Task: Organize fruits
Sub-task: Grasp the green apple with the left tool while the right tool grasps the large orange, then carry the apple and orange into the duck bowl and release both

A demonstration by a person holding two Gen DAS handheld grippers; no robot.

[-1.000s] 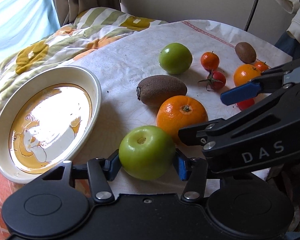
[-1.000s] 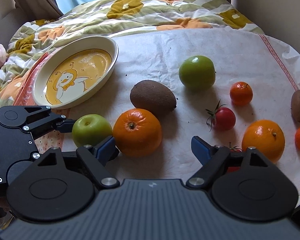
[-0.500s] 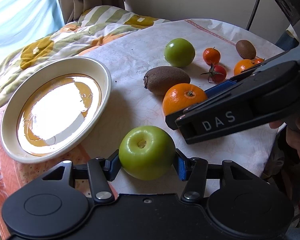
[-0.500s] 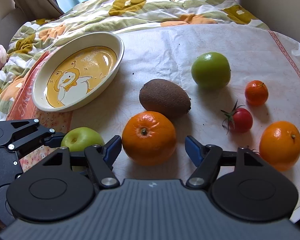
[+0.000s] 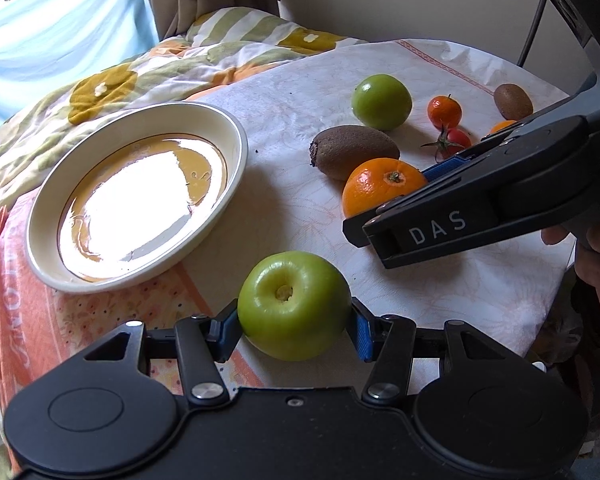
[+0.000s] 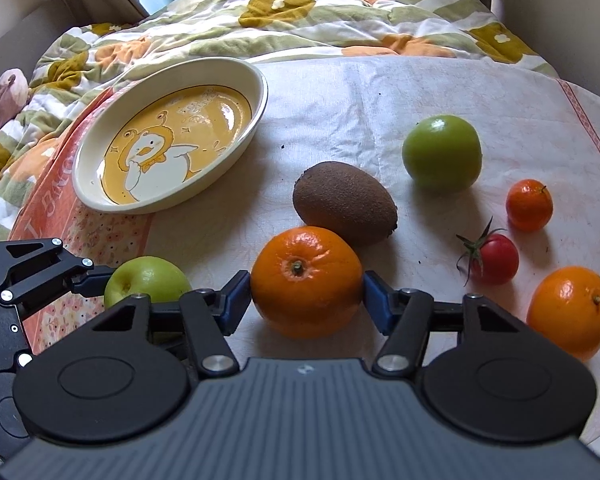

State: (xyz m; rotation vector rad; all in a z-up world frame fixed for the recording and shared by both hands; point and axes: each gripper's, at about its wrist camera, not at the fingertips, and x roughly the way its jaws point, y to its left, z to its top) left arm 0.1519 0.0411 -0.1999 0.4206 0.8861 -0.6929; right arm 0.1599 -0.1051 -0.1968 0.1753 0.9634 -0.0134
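Left wrist view: left gripper [image 5: 294,326] clamps green apple [image 5: 294,304]; dish [image 5: 236,142] up-left, at tablecloth's left edge. Right gripper [image 6: 306,300], just closing, pinches orange [image 6: 306,280].

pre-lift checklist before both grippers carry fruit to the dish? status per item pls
1. Left gripper shut on the green apple, pads on both sides: ok.
2. Right gripper on the large orange: its jaws have just been closing, pads at both flanks; firm grip: cannot tell.
3. Dish has nothing in it: ok.
4. Kiwi sits right behind the orange; touching or not: cannot tell.
5. Way from apple to dish free of other fruit: ok.
6. Grippers close side by side, may bump when both lift: not ok.
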